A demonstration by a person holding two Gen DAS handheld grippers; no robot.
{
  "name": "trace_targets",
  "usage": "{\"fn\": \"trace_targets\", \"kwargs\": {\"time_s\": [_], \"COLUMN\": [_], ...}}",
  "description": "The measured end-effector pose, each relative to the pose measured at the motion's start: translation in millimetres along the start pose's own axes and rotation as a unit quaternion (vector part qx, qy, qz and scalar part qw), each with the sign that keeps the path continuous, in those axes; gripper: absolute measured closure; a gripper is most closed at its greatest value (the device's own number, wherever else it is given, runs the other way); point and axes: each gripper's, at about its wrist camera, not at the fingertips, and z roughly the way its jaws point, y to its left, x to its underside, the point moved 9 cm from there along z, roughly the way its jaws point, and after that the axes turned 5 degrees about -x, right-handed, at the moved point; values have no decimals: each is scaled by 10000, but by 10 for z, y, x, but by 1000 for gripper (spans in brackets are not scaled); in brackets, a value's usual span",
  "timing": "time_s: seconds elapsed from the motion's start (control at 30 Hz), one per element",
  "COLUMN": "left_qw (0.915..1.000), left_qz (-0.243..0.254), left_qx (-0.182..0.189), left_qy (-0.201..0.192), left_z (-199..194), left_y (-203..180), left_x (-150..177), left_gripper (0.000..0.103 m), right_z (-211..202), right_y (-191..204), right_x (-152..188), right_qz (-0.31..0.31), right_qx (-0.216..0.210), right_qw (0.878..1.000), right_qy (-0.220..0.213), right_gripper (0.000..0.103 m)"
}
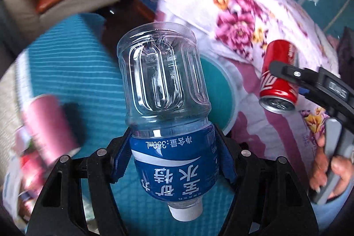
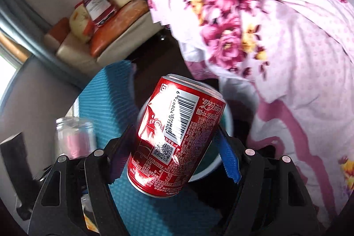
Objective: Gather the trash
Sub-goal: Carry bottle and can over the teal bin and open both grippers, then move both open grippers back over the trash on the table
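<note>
Centre of left-wrist frame: left gripper (image 1: 174, 160) clamped on clear water bottle (image 1: 166, 90) at its blue label, white cap nearest the lens, base pointing away, seemingly empty. Centre of right-wrist frame: right gripper (image 2: 174, 156) pinching red cola can (image 2: 177, 136), tilted, barcode up. At right of left-wrist frame, hand (image 1: 327, 169) gripping the handle. Behind: teal-lined bin (image 1: 219, 90), teal mat (image 1: 73, 63), floral quilt (image 2: 276, 25). Far upper left: sofa (image 2: 115, 21).
</note>
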Motion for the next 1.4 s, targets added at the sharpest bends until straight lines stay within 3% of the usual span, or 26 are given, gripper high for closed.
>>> {"fn": "trace_targets", "kwargs": {"time_s": [0.27, 0.4, 0.5, 0.8, 0.93, 1.07, 1.17, 1.4], "left_qw": [9981, 9969, 9967, 9974, 9974, 9967, 9960, 9951], "left_qz": [124, -35, -205, -603, -702, -800, -888, -986], "left_qx": [35, 26, -19, 4, -54, -76, -18, -17], "left_qy": [608, 783, 789, 401, 173, 116, 105, -77], "left_z": [710, 888, 939, 599, 398, 258, 132, -124], "left_y": [-385, -359, -303, -94, -21, 39, 70, 200], "left_x": [-150, -151, -178, -237, -186, -98, -14, 216], "left_gripper": [34, 34, 27, 24, 13, 12, 11, 11], "right_z": [111, 230, 346, 593, 662, 698, 704, 517], "right_y": [-439, -452, -405, -226, -160, -131, -98, 95], "right_x": [-107, -152, -174, -166, -99, 0, 83, 147], "right_qz": [150, 108, 68, -177, -257, -290, -280, -393], "right_qx": [95, 28, -56, -122, -83, -37, 6, 148], "right_qw": [9997, 9995, 9991, 9969, 9956, 9942, 9934, 9952], "right_qy": [172, 304, 422, 752, 892, 1032, 1115, 887], "right_gripper": [34, 34, 34, 34, 34, 33, 26, 21]}}
